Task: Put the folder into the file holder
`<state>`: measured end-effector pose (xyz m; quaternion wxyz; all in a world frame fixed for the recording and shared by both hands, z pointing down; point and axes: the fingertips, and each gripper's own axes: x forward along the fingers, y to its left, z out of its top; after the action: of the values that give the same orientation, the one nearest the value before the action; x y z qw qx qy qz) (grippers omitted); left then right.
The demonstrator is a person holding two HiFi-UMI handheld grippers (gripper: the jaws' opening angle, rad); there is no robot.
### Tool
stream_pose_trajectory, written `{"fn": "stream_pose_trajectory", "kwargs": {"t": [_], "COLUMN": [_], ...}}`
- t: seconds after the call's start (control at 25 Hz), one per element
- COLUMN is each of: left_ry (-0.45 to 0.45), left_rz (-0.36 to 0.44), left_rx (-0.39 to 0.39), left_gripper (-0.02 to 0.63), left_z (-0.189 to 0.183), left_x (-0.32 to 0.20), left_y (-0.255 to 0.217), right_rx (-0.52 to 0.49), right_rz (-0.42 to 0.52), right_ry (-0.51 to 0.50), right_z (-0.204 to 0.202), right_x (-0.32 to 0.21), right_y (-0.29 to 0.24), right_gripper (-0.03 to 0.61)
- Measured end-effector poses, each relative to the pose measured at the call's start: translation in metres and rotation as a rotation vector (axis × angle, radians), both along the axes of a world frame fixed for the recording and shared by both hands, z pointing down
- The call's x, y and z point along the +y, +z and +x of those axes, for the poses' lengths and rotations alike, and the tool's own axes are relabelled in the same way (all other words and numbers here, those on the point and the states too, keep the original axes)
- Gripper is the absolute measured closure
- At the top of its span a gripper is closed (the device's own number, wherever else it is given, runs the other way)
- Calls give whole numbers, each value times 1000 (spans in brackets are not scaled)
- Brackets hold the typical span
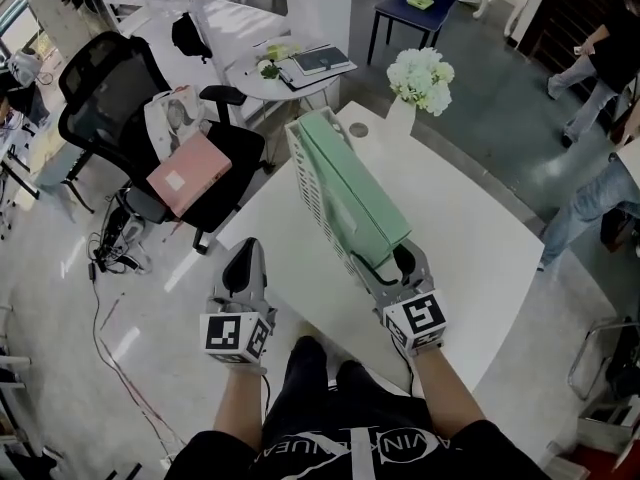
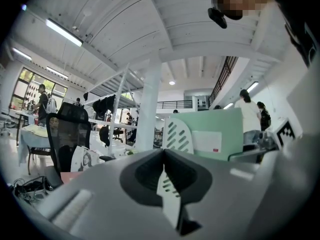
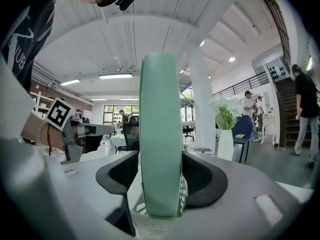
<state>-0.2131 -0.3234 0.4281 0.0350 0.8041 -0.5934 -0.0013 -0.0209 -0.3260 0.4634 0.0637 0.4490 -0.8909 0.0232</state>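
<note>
Where pale floor runs under the left side of the room, a black chair holds a pink binder with a blank white label, and cables trail below it. A white table fills the middle. At its near edge the left gripper points away from the person on a bare forearm, jaws pressed together on nothing, its marker cube facing up. Just right of it the white slotted holder stands on the table with the green folder in it, spine end toward the person. The right gripper reaches up to that end, jaws apart, one on each side of the spine, close beside it rather than pinching. The folder's white label carries a small red mark; its writing is too small to read. White flowers stand at the table's far edge, a blue chair beyond them, and people on the grey floor at right.
</note>
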Motion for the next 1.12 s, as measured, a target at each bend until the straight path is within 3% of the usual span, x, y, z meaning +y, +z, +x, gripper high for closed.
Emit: {"fn": "stream_pose_trajectory", "kwargs": {"t": [0.72,1.12], "left_ry": [-22,-16], "left_rz": [47,69], "left_rx": [2,5], "left_gripper": [614,614], "left_z": [15,27], "left_x": [37,46], "left_y": [-23,-33], "right_rx": [-14,-9], "right_rz": [44,79], "right_ry": [-6,24], "right_z": [30,58], "right_x": [37,55], "right_y": [-27,-39], "right_gripper": [290,485]}}
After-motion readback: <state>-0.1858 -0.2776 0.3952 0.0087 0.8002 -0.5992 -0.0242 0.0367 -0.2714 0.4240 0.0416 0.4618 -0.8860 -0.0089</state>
